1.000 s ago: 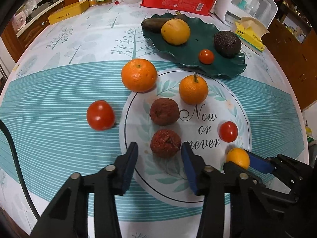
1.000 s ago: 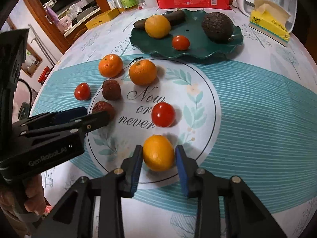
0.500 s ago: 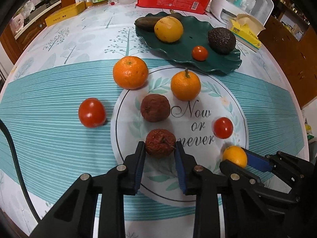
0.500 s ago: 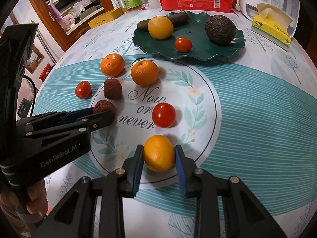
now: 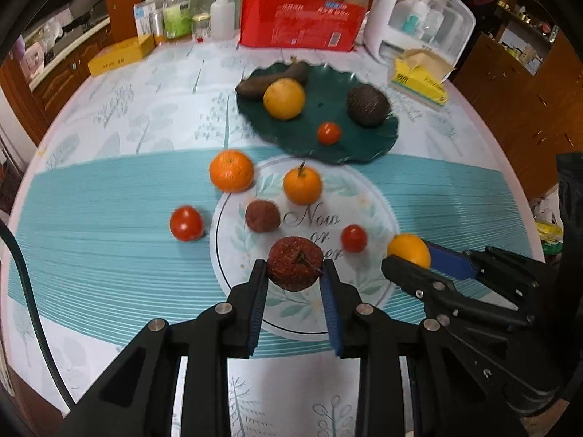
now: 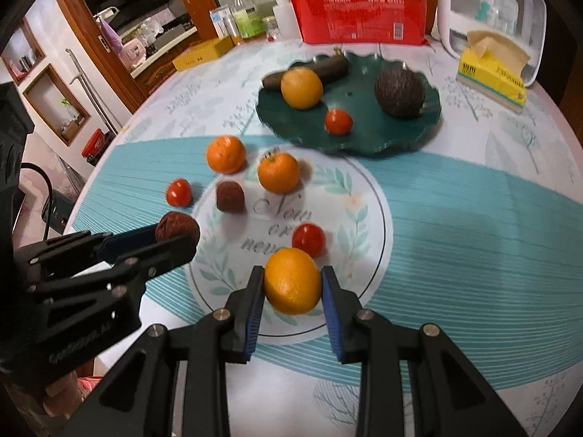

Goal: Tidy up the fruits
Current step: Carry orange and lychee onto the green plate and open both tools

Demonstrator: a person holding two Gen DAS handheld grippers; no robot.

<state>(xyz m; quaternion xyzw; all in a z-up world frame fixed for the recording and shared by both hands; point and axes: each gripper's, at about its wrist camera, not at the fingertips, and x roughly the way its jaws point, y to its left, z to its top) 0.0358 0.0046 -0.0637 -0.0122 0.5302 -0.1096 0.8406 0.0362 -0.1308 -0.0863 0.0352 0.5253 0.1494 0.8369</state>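
My left gripper [image 5: 294,280] is shut on a wrinkled dark-red fruit [image 5: 295,263] and holds it above the table; it also shows in the right wrist view [image 6: 177,229]. My right gripper [image 6: 292,291] is shut on a small orange [image 6: 292,281], lifted off the cloth; the orange shows in the left wrist view [image 5: 409,250]. A dark green leaf-shaped plate [image 5: 371,145] at the back holds an orange, an avocado, a small tomato and a dark long fruit. On the cloth lie two tangerines [image 5: 231,170] [image 5: 302,185], a second wrinkled fruit [image 5: 262,215] and two tomatoes [image 5: 186,223] [image 5: 353,237].
A red box [image 5: 302,25], bottles, a yellow box [image 5: 120,54], a white appliance [image 5: 419,32] and a yellow tissue pack [image 5: 419,80] line the table's far edge. The round table's edge runs close on the right and near side.
Both grippers have closed on their fruits and lifted them off the cloth. The views have risen and tilted up, showing more of the far table.
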